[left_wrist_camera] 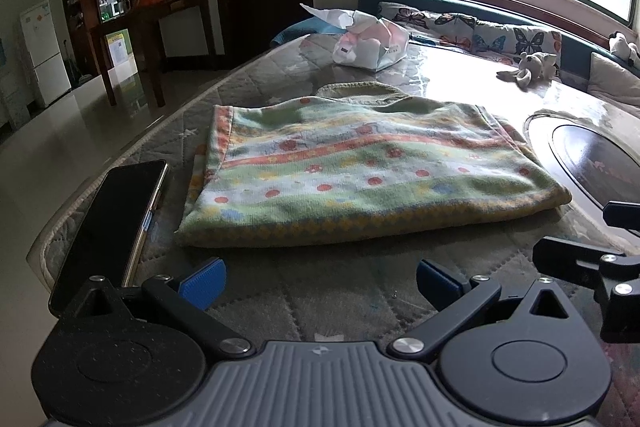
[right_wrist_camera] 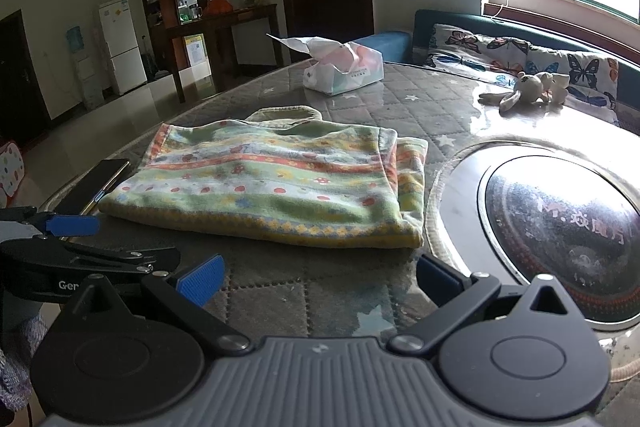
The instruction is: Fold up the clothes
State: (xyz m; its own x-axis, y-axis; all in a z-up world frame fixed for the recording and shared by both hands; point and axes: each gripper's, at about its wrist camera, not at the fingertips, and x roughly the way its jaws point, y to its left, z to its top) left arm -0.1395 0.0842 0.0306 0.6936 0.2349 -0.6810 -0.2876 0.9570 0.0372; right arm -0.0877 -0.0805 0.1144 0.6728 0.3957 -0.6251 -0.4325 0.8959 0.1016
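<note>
**Folded garment on desk, both tools empty**

Patterned garment lying folded flat on quilted desk, between phone on left and dark round inset on right. Left tool spread wide, gripping nothing, just short of near hem. Right tool likewise apart, empty. Tissue pack and plush toy farther back.
</note>
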